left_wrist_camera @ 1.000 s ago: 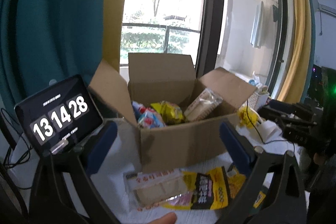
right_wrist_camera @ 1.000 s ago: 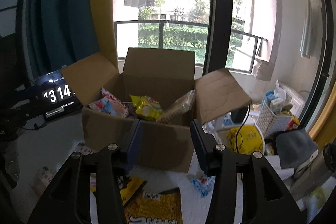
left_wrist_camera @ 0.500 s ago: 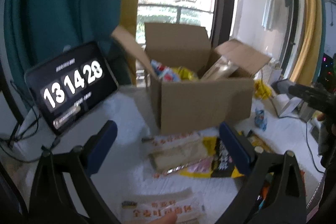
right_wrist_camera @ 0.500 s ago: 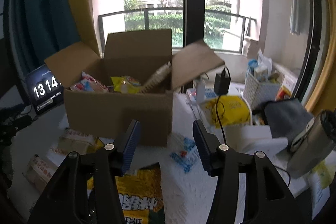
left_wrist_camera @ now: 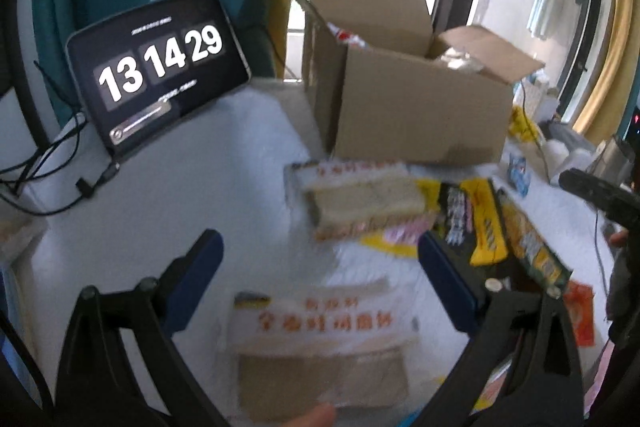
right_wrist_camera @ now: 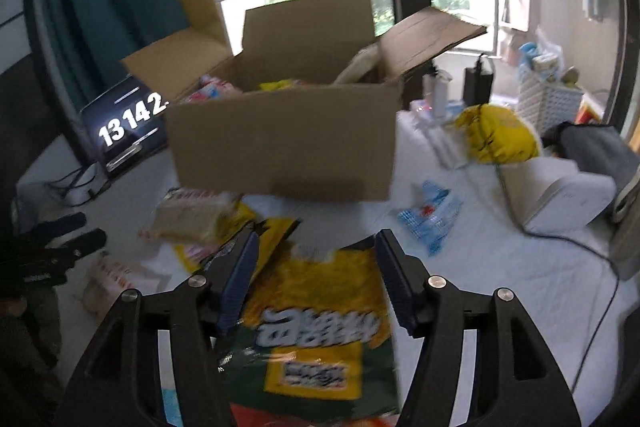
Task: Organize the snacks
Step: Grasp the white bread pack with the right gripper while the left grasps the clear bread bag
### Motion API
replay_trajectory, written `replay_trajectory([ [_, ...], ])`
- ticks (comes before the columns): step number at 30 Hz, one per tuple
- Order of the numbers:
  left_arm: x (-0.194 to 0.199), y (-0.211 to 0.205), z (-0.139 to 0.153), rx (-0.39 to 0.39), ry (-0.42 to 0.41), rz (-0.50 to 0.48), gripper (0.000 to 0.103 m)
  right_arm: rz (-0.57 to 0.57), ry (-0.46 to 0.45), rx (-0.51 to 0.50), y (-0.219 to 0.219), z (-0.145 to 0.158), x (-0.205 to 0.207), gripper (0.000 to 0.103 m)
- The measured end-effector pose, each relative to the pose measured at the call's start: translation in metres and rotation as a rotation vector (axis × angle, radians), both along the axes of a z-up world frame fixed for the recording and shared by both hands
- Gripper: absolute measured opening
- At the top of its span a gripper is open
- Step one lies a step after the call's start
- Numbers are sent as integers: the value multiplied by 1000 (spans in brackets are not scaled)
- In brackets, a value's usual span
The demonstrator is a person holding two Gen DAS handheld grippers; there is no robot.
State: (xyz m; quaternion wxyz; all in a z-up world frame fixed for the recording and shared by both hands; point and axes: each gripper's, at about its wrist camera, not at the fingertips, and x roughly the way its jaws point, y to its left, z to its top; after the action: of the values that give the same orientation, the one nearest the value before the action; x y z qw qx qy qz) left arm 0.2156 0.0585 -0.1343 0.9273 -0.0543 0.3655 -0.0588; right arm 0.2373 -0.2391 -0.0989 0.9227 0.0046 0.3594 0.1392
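A wide-open left gripper (left_wrist_camera: 320,275) hovers over a bread packet with red writing (left_wrist_camera: 320,339) that lies flat on the white table, nothing between its fingers. Beyond it lies a sandwich packet (left_wrist_camera: 360,199), with yellow-black snack bags (left_wrist_camera: 472,223) to its right. My right gripper (right_wrist_camera: 318,279) hangs above a yellow-green snack bag (right_wrist_camera: 316,327); its jaws are opening and the pads do not press on the bag. The open cardboard box (right_wrist_camera: 288,147) behind holds several snacks. Each gripper shows in the other's view: left gripper (right_wrist_camera: 52,251), right gripper (left_wrist_camera: 592,187).
A tablet clock (left_wrist_camera: 160,67) leans at the back left with cables beside it. Right of the box lie a blue packet (right_wrist_camera: 432,219), a yellow bag (right_wrist_camera: 496,135), a white device (right_wrist_camera: 560,191) with a cord and a white basket (right_wrist_camera: 548,103).
Both grippers have sunk and tipped down toward the table, so the box sits higher in view and the loose packets are closer. The right jaws stand wider apart.
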Motion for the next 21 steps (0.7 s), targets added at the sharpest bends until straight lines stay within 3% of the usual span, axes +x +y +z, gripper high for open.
replay_trajectory([
  [7,-12,21,-24,-17,59,49,99,84,51,21,40,-13,-6,65],
  [21,-22,44,-55,-106,148,23,99,247,169,20,120,-38,-10,65],
])
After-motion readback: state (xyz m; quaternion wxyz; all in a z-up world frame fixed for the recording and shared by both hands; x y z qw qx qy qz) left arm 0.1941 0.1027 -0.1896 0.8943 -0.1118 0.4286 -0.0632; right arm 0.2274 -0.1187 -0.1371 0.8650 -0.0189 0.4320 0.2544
